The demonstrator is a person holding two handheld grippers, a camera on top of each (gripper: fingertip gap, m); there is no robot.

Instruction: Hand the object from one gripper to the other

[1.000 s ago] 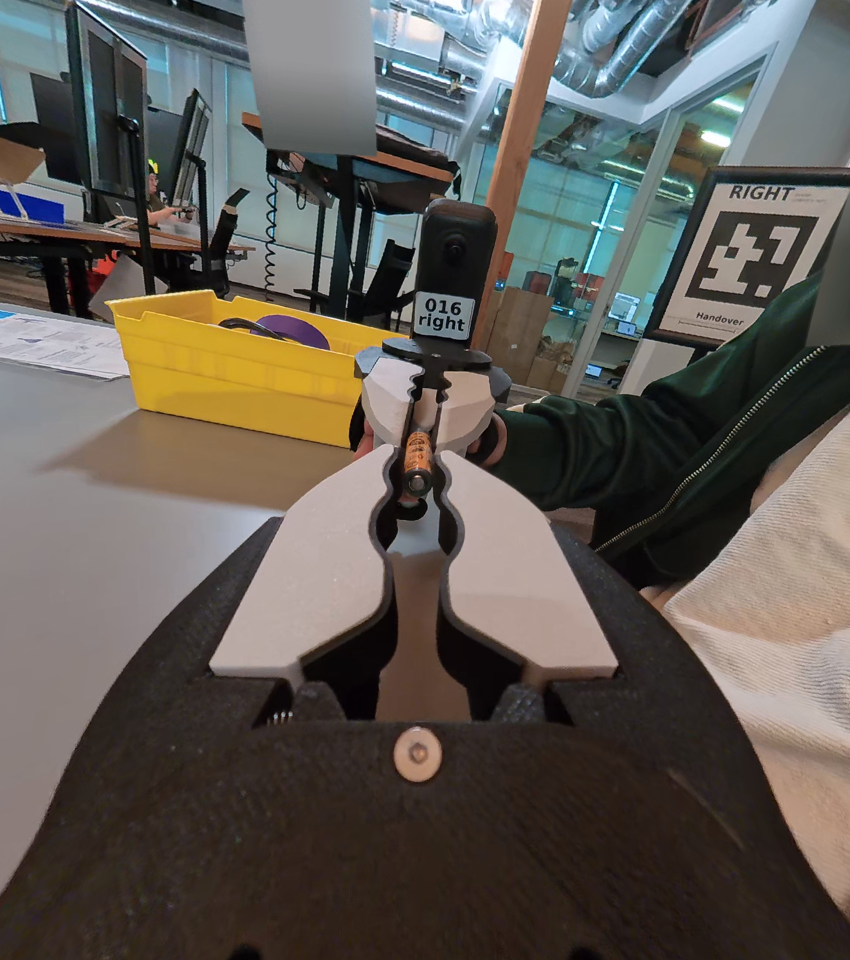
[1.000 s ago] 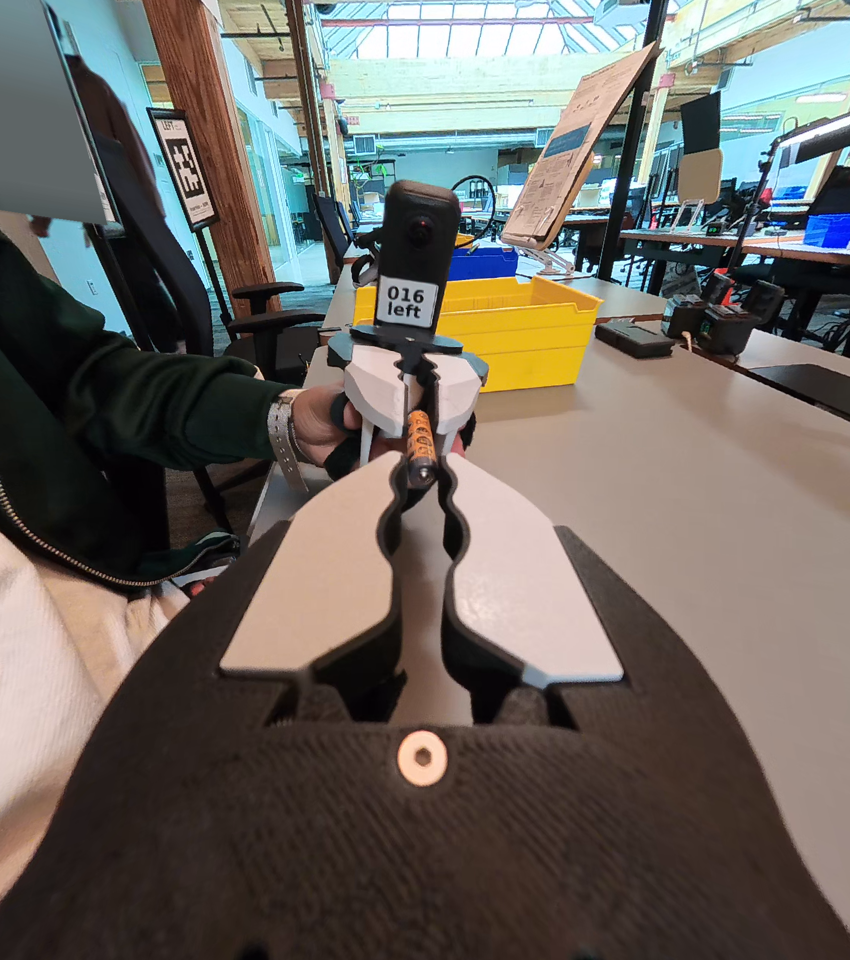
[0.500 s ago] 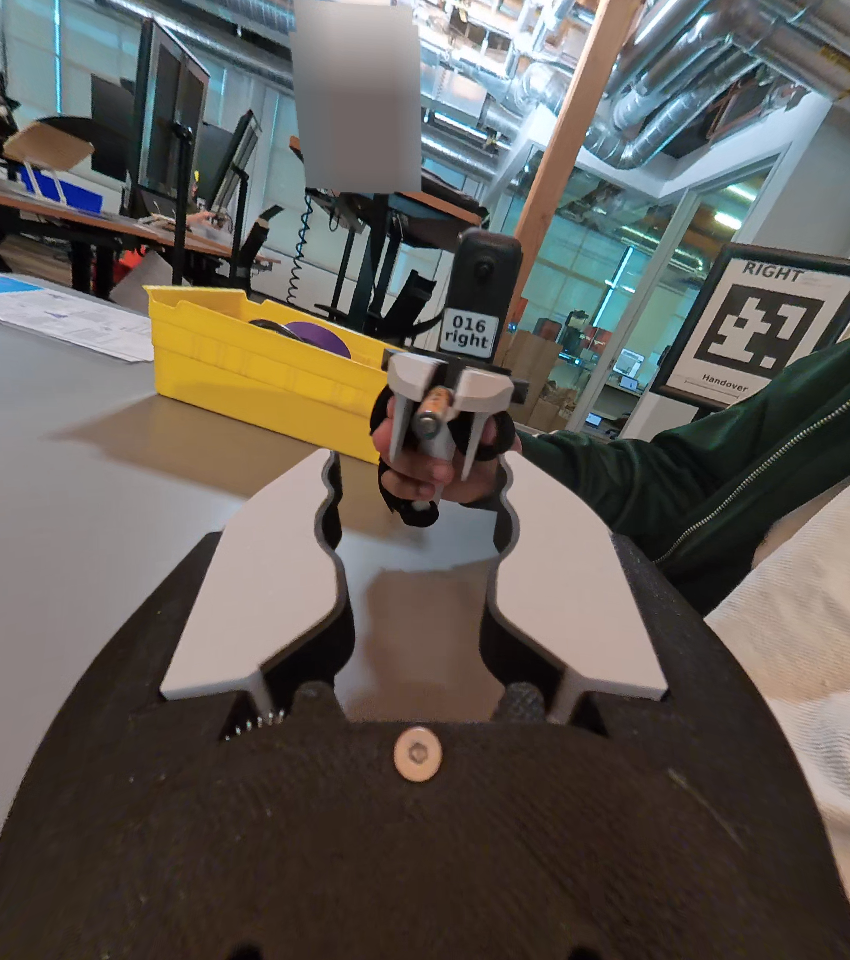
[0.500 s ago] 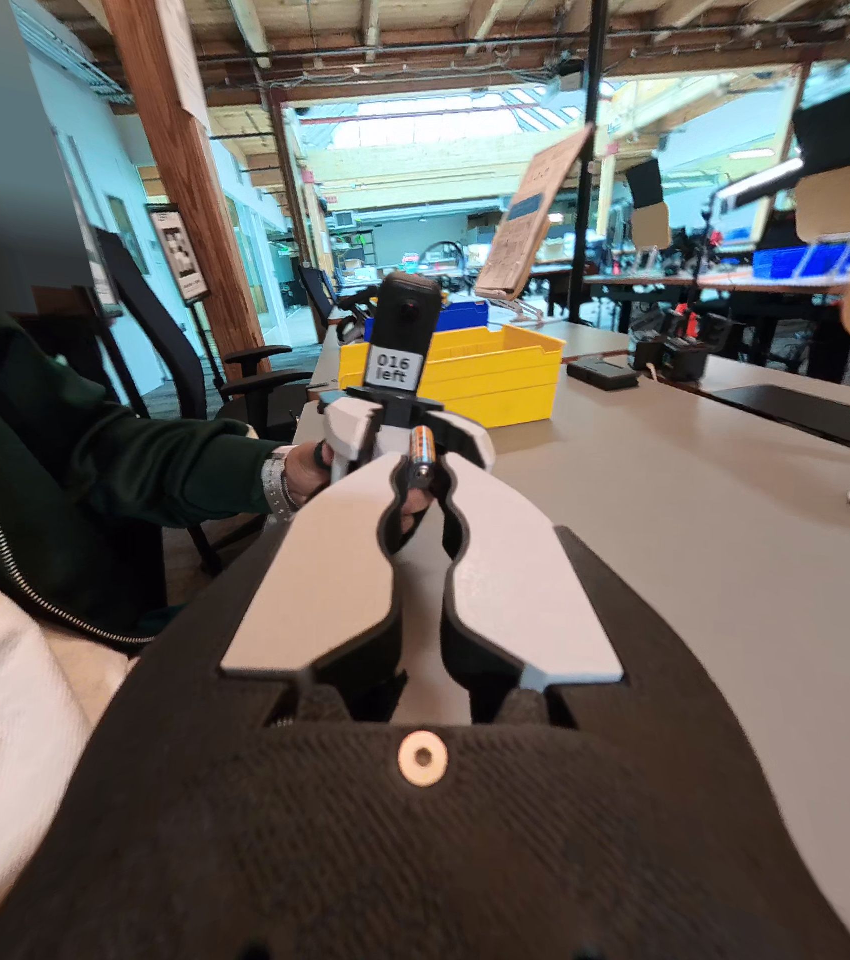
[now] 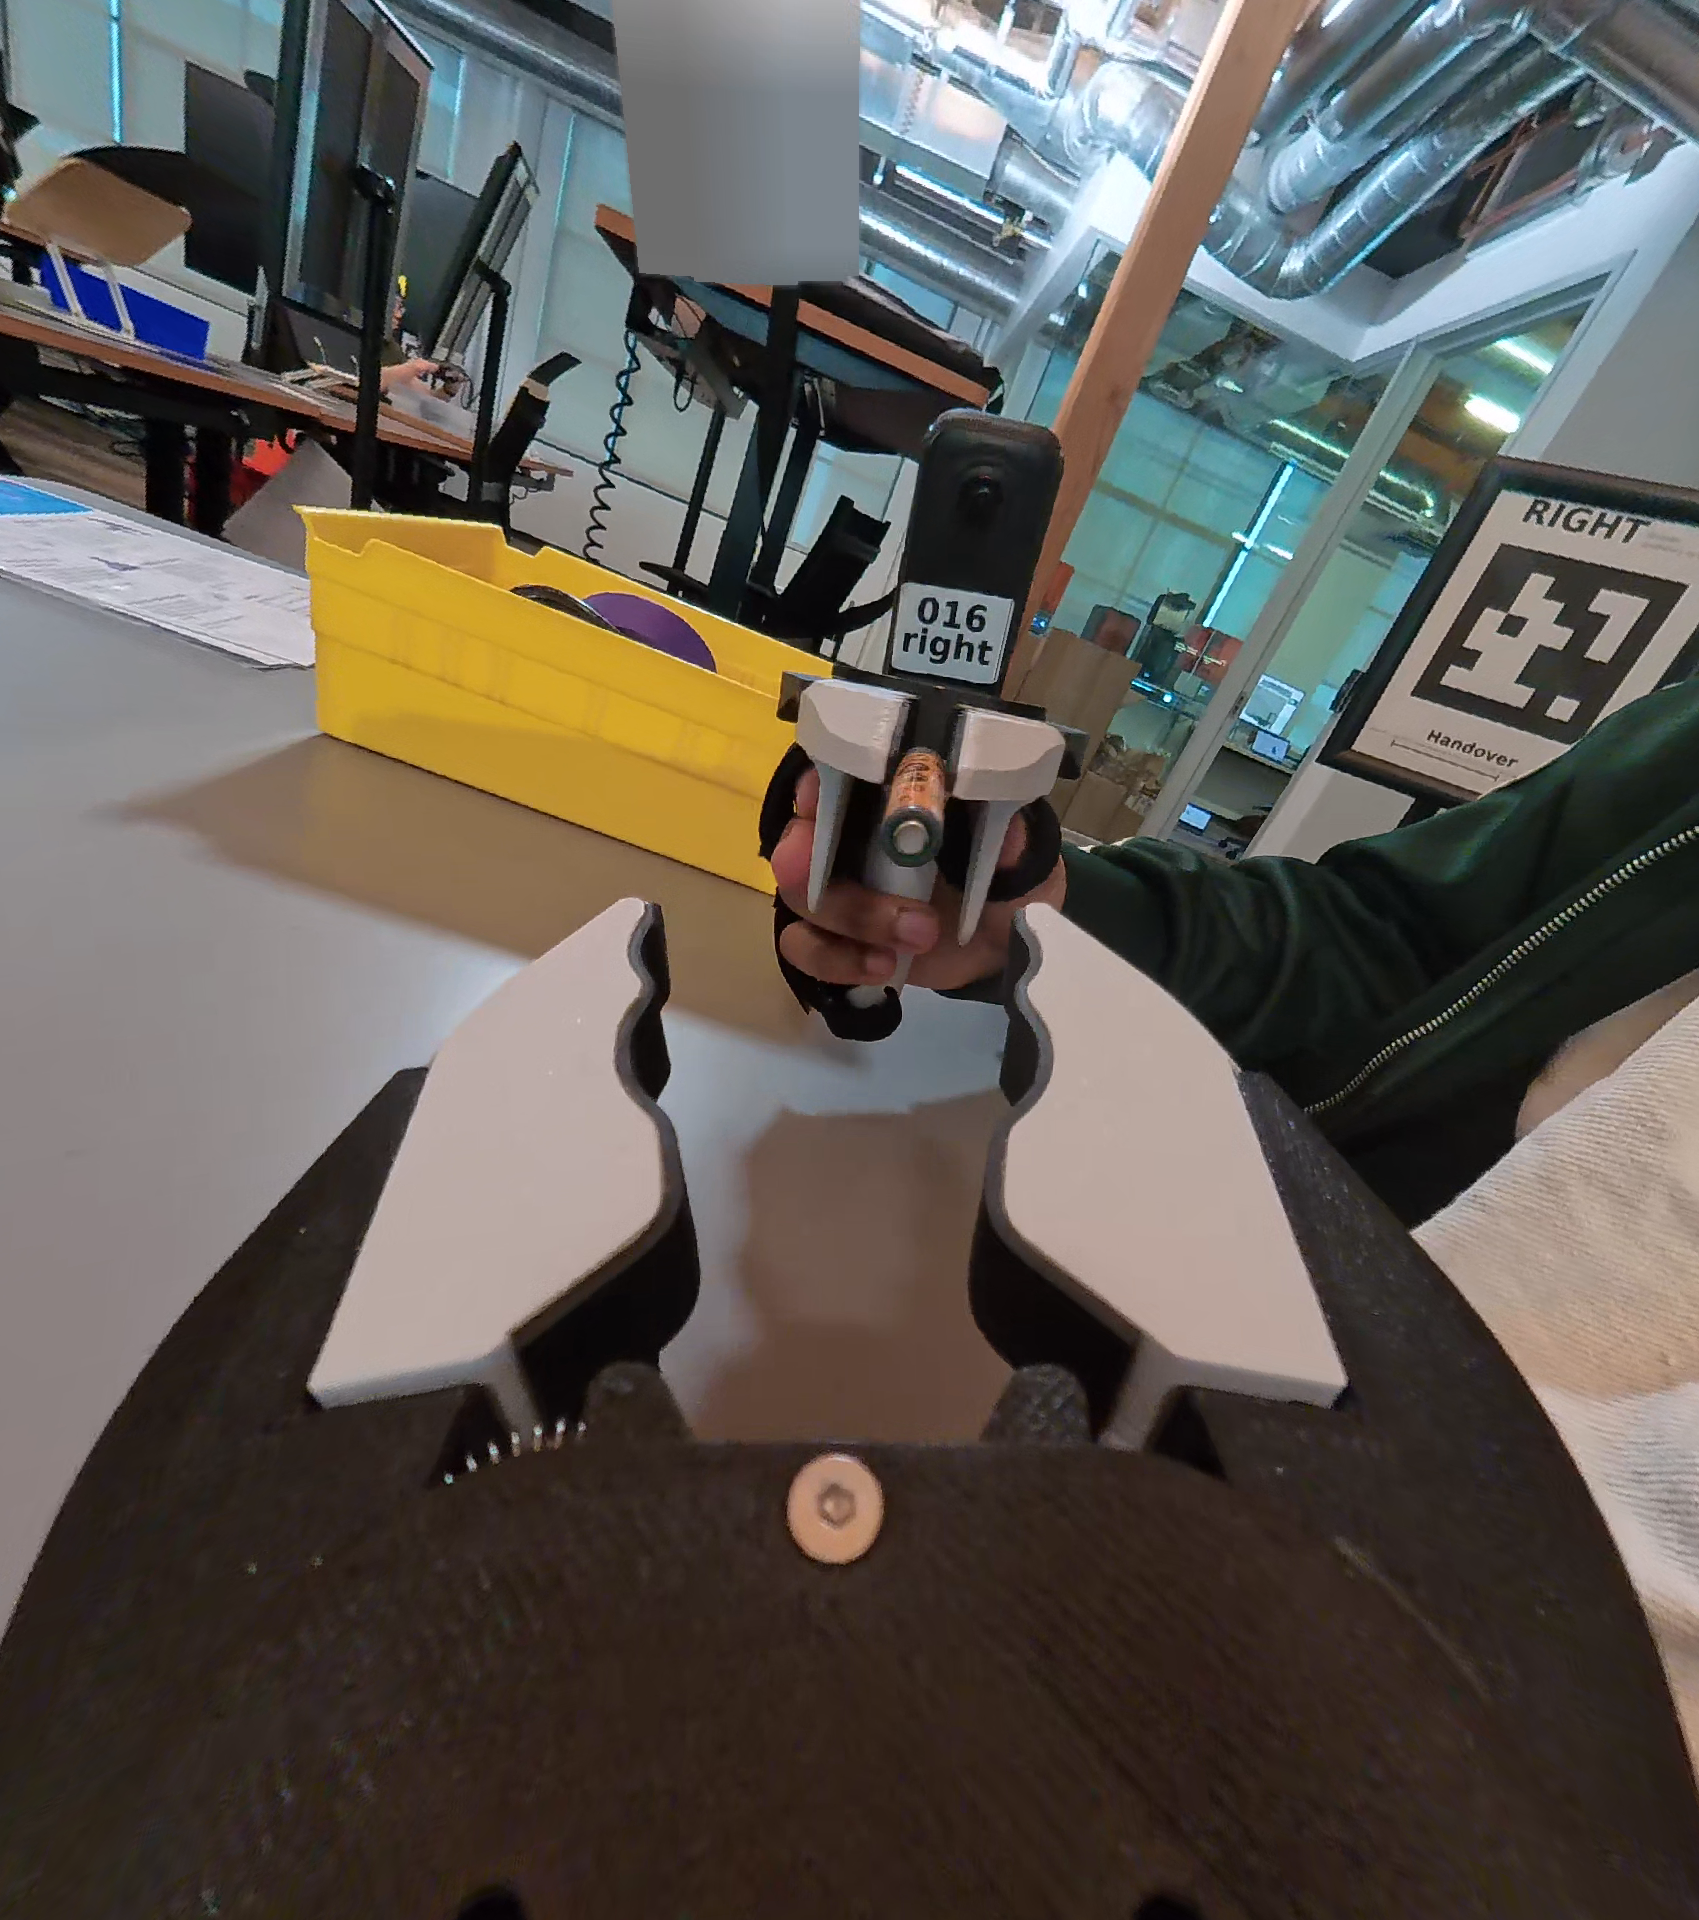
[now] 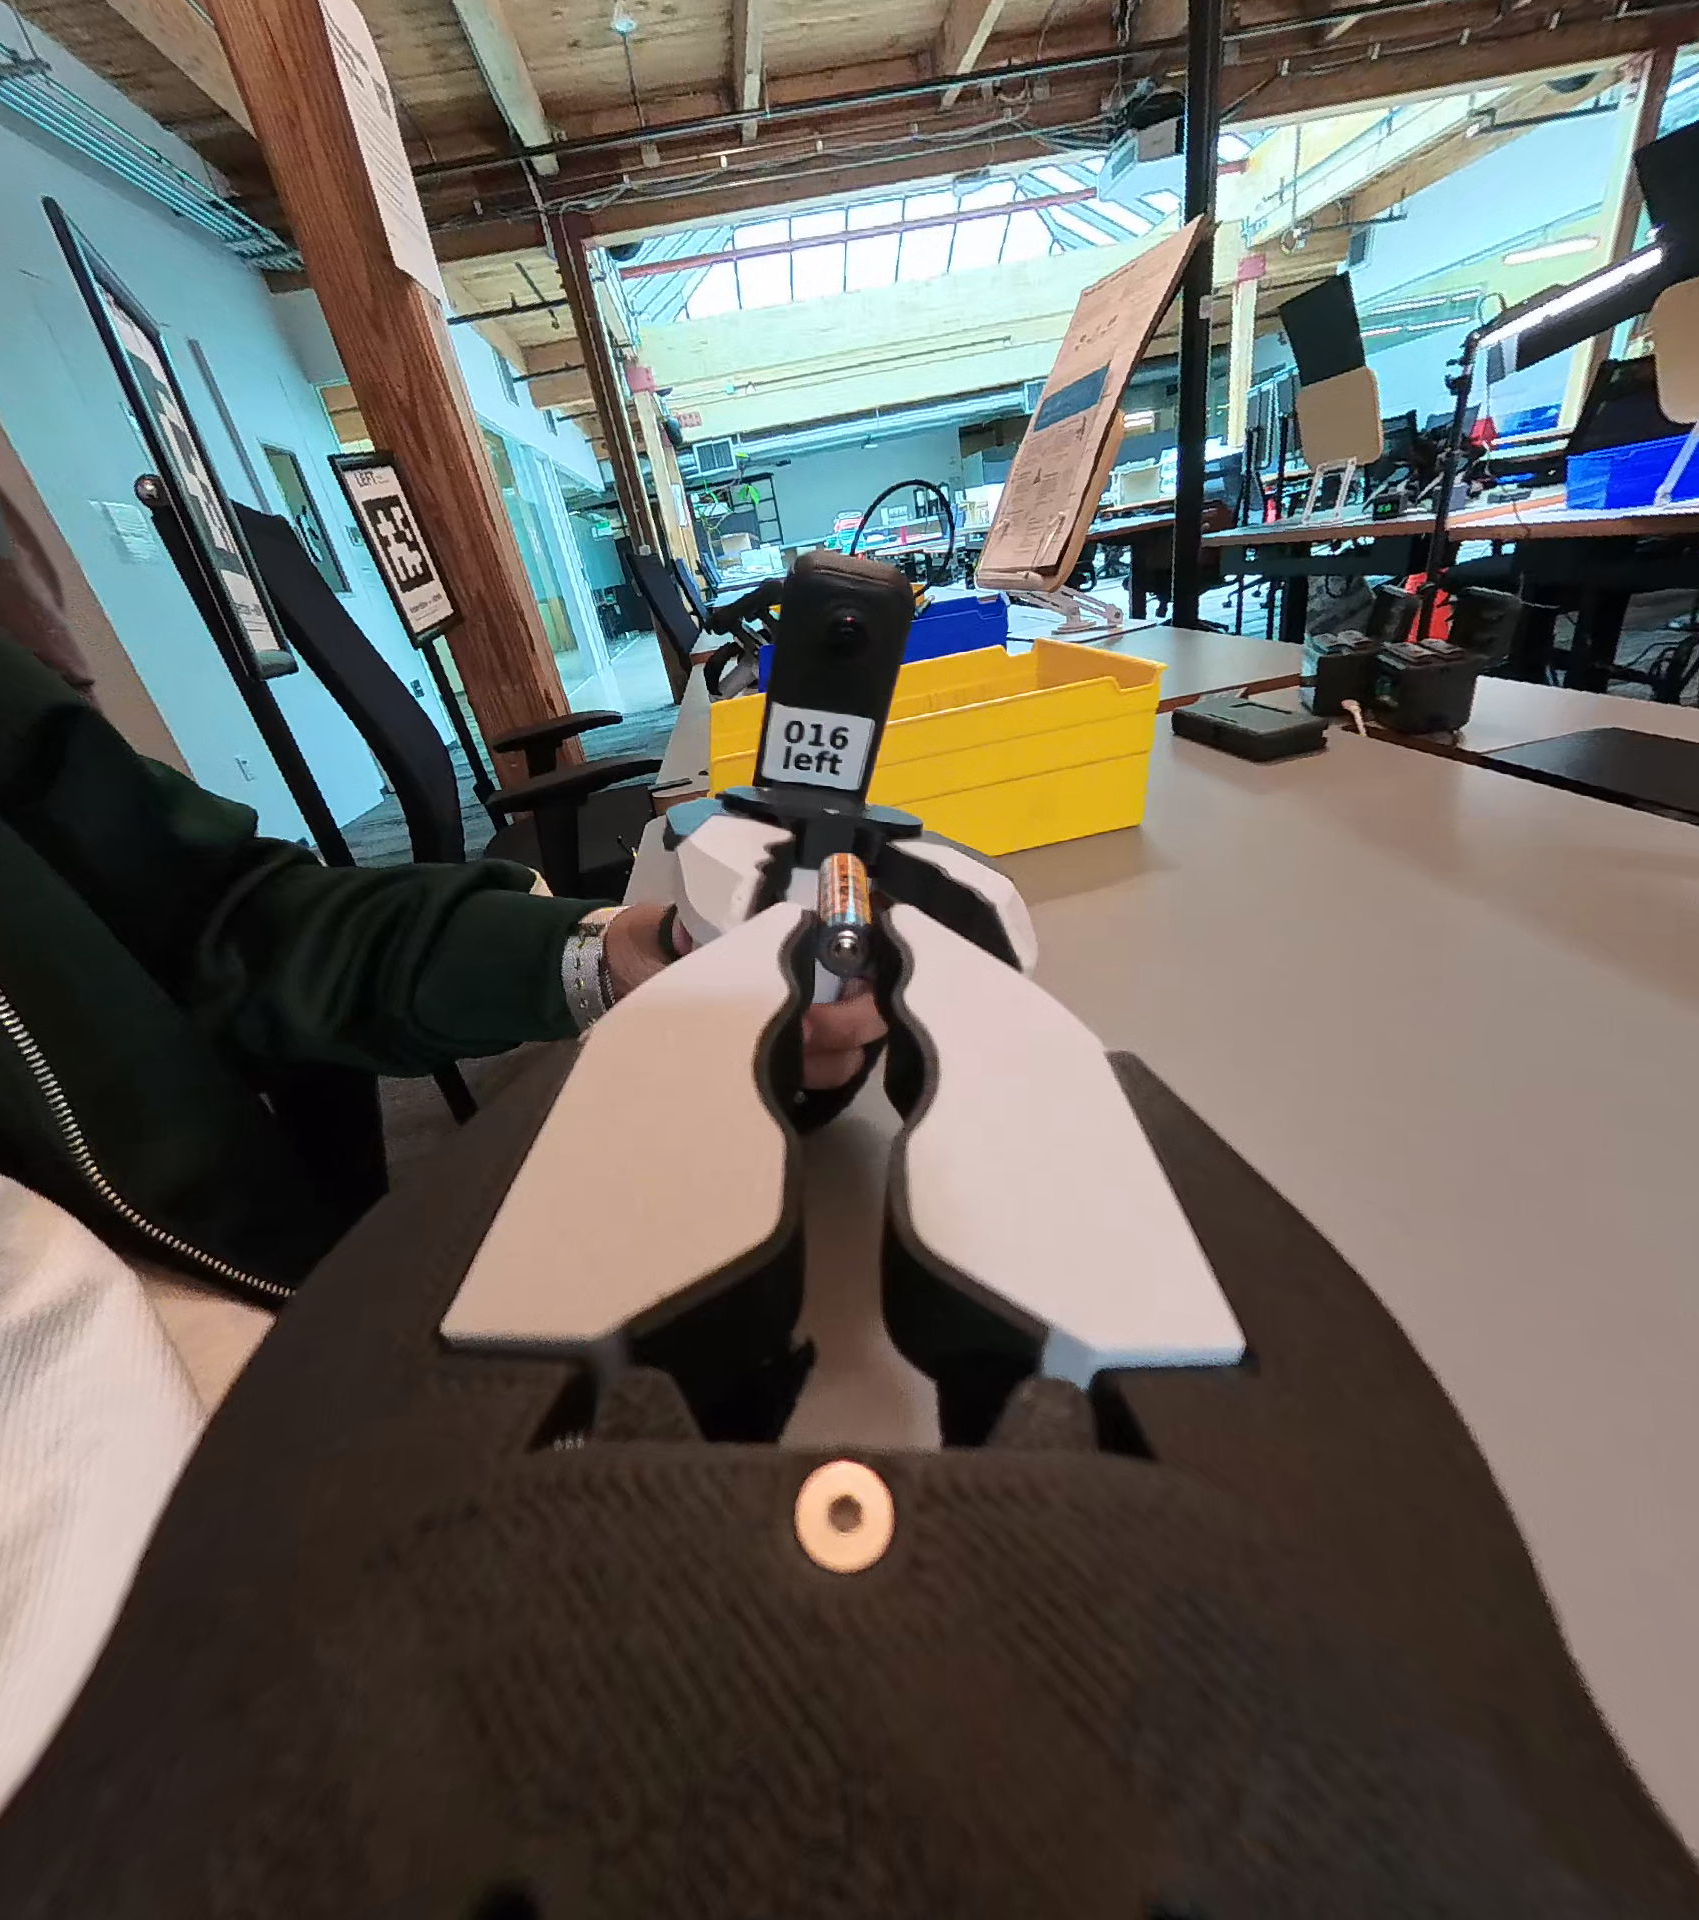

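Note:
The object is a small orange battery (image 5: 916,802) with a silver end cap. My right gripper (image 6: 843,935) is shut on the battery (image 6: 843,896) and holds it above the grey table (image 6: 1396,1039), the free end pointing toward the left gripper. My left gripper (image 5: 834,925) is open and empty, its jaws spread wide, a short way back from the battery. In the left wrist view the right gripper (image 5: 912,862) faces me with the battery clamped between its fingers. In the right wrist view the left gripper's white fingers (image 6: 715,883) stand apart behind the battery.
A yellow bin (image 5: 512,686) with a purple thing inside stands on the table; it shows too in the right wrist view (image 6: 1011,758). Papers (image 5: 97,561) lie at the far left. A black device (image 6: 1250,717) lies beyond the bin. A person's green sleeves (image 5: 1344,935) hold both grippers.
A second ago both grippers were shut on the battery. My left gripper has opened and drawn back; the right gripper keeps the battery.

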